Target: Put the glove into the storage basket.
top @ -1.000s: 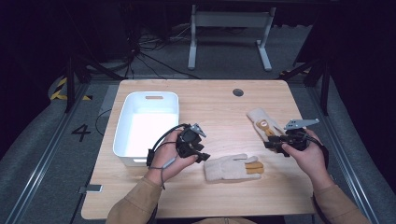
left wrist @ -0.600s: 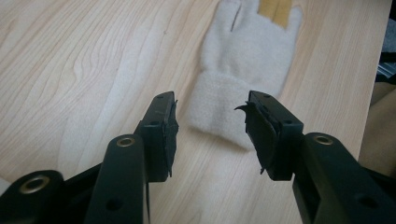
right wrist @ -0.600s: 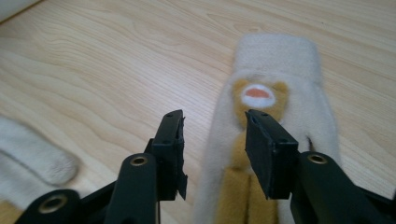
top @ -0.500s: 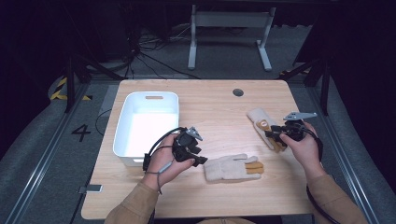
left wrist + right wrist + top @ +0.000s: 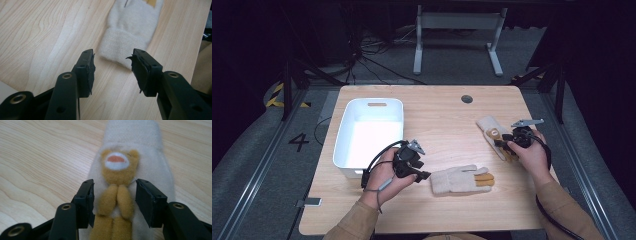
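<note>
now the right gripper (image 5: 113, 202) has sunk onto the bear glove (image 5: 130, 170), jaws opening wide astride it

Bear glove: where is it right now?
In the high view, the bear glove lies at the table's right side, under the right claw, whose jaws straddle it.

You have a light wooden table (image 5: 442, 115) with a visible grain in front of you. On its left side sits a white plastic tub (image 5: 369, 134). Near the front edge, about the middle, a cream glove (image 5: 460, 179) lies flat. Toward the right edge a second cream glove (image 5: 492, 131) with a tan bear on it also lies flat. A small dark round cap (image 5: 467, 98) is set into the top near the far edge.
</note>
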The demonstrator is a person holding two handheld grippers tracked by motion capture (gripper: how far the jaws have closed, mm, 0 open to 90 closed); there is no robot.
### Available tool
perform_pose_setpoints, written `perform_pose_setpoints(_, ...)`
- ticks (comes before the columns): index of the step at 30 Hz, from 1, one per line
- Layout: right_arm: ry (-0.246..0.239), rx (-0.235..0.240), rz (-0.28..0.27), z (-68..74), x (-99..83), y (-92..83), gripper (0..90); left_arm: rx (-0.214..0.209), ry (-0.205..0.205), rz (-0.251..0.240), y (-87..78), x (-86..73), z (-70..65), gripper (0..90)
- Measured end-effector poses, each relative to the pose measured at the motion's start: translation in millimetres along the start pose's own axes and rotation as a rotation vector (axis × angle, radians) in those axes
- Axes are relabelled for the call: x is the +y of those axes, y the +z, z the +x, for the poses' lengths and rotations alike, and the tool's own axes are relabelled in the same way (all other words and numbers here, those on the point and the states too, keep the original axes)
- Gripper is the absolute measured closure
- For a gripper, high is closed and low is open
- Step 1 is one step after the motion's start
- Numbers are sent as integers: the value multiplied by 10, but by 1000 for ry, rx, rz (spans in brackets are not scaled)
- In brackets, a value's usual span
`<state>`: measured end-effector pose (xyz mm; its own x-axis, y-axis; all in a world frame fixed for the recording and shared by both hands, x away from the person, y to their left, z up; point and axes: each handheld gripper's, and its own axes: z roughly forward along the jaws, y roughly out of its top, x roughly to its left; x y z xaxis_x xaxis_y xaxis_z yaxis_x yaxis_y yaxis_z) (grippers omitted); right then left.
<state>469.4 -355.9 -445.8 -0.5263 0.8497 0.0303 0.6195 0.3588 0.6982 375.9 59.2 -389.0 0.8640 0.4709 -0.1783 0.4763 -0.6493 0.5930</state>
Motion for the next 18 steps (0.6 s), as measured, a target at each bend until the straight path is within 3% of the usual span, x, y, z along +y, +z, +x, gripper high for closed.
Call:
perform_pose_setpoints(7, 11, -18, 14, -13, -18, 48, 522, 3, -2, 9, 9, 0, -2, 538)
perform_pose_setpoints(13, 0, -34, 39, 12, -1, 39, 725, 4, -1, 9, 6, 5, -9, 538)
perform_pose_setpoints(18, -13, -33, 63, 38, 19, 24, 786, 4, -3, 8, 10, 0, -3, 538)
